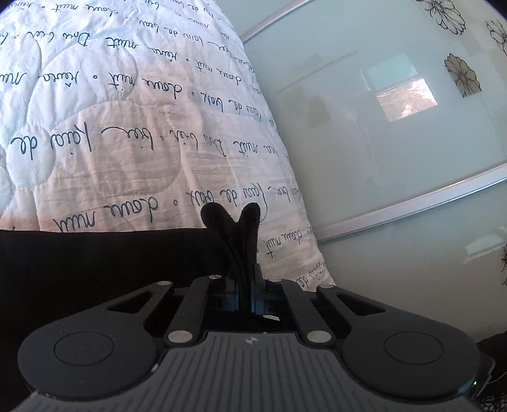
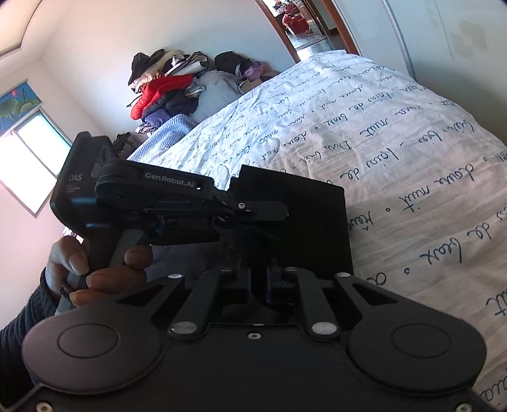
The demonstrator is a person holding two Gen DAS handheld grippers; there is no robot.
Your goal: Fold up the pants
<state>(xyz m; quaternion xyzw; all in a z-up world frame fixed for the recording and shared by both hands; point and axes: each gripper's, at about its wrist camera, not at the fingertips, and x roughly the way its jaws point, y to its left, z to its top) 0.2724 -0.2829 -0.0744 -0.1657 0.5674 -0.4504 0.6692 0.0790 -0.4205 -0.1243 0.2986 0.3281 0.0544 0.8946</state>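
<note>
The black pants (image 1: 95, 263) lie on a white quilt (image 1: 126, 142) printed with script. My left gripper (image 1: 245, 269) is shut on a pinch of the pants, and two lobes of black cloth stick up past its tips. In the right wrist view the pants (image 2: 310, 222) form a flat dark rectangle on the quilt (image 2: 412, 158). My right gripper (image 2: 261, 272) is shut on their near edge, its fingers close together with dark cloth between them. The left gripper (image 2: 279, 218) comes in from the left over the pants, held by a person's hand (image 2: 104, 272).
A pile of clothes and jackets (image 2: 168, 92) sits at the far end of the bed. A window (image 2: 31, 158) is on the left wall and a doorway (image 2: 304, 28) lies beyond the bed. A glass wardrobe door (image 1: 396, 126) with flower prints stands beside the bed.
</note>
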